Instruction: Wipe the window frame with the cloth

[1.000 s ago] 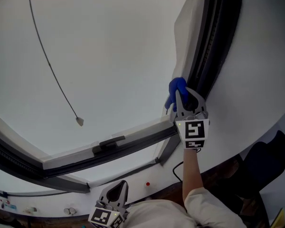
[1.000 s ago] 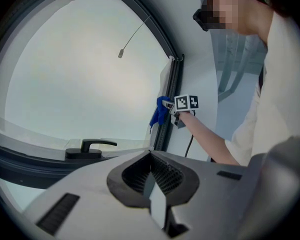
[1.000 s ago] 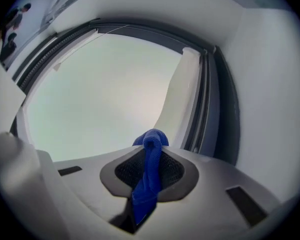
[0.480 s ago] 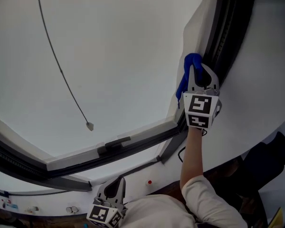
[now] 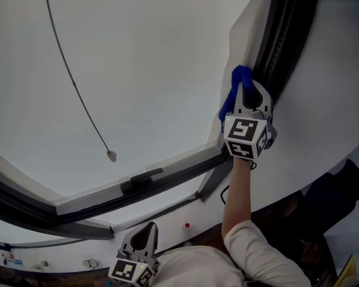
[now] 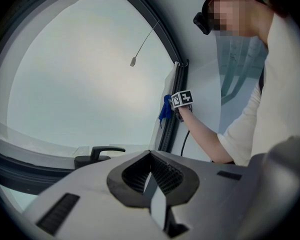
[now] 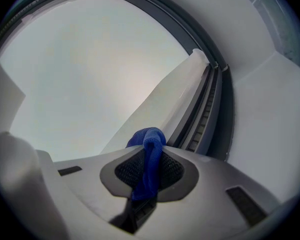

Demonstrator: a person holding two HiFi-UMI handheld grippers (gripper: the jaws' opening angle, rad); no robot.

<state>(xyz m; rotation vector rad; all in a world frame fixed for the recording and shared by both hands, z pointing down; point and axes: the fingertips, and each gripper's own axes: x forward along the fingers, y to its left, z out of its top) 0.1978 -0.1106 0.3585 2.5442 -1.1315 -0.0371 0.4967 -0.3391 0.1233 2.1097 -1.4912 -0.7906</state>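
- Pinching the blue cloth between its jaws, the right gripper holds it against the dark upright side of the window frame.
- Below that frame, the left gripper hangs with jaws together, empty.

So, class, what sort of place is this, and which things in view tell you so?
Indoors, right at a large window, perhaps in an office or a flat; I cannot tell which. The clues: the dark window frame, a black window handle and a hanging pull cord.
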